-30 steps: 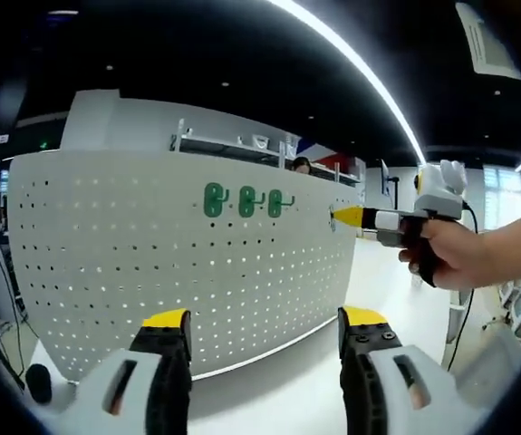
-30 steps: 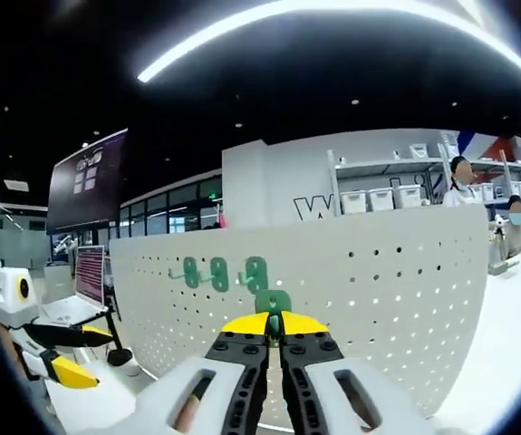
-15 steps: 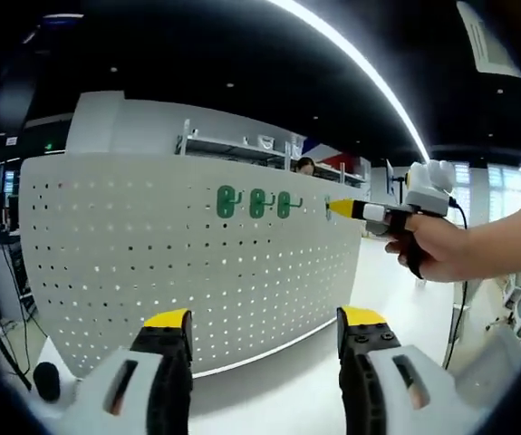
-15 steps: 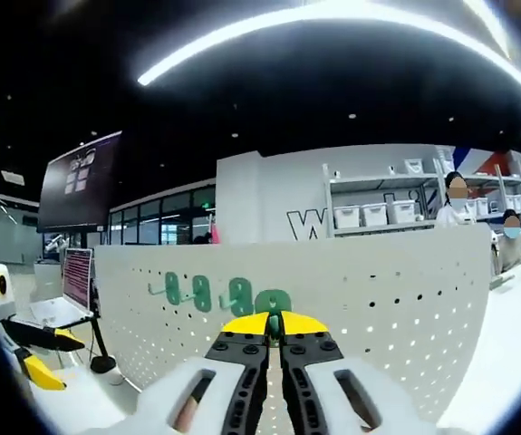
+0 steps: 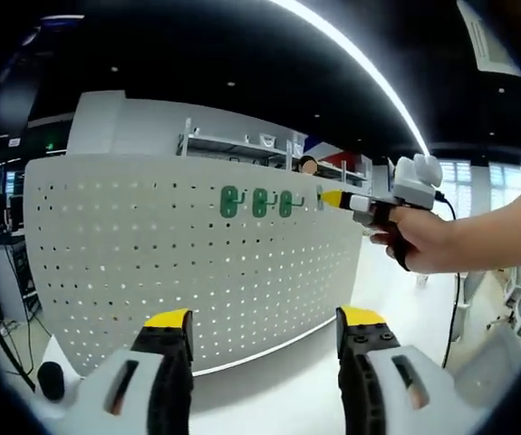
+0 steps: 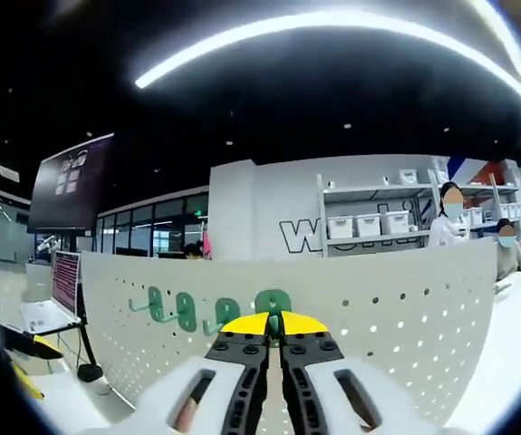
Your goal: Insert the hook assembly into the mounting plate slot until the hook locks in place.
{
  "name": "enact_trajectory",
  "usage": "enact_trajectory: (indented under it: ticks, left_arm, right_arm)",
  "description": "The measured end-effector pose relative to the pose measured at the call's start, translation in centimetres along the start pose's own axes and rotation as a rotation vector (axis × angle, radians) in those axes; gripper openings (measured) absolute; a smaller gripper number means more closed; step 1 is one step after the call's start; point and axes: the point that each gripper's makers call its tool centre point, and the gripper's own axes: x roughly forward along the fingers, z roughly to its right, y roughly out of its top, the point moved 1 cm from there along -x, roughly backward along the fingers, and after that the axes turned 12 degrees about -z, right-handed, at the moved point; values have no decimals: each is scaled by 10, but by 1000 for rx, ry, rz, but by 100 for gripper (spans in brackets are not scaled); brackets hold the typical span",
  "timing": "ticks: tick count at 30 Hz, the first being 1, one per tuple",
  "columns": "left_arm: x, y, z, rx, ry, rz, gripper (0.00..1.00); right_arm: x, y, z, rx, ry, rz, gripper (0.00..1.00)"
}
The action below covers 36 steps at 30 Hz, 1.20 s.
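Right tongs (image 6: 274, 323) clamp a green hook (image 6: 273, 302) at the pegboard (image 6: 405, 299); left tongs (image 5: 265, 319) gape.

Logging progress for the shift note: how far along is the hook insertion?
Done: three green hooks already hang on the white pegboard. In hand: the right gripper, shut on a fourth green hook, holds it at the board beside them. Left: locking isn't visible yet. The left gripper is open, idle.
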Motion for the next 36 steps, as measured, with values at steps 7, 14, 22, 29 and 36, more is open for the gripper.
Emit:
enact_trajectory:
  ticks: [7, 14, 22, 29, 36]
  left_arm:
    - [-2, -1, -3, 5, 9, -12, 65]
    - [-5, 0, -10, -5, 24, -11, 65]
    - [-5, -6, -15, -8, 31, -28, 65]
    - [-4, -11, -17, -17, 33, -40, 64]
    - [-5, -13, -16, -13, 29, -50, 63]
  right_arm:
    - [9, -1, 9, 7, -6, -11, 1]
    - [17, -4, 8, 3, 3, -18, 1]
    - [22, -12, 8, 16, 1, -39, 1]
    - [24, -13, 7, 11, -16, -26, 1]
    - [26, -13, 6, 4, -80, 0, 1]
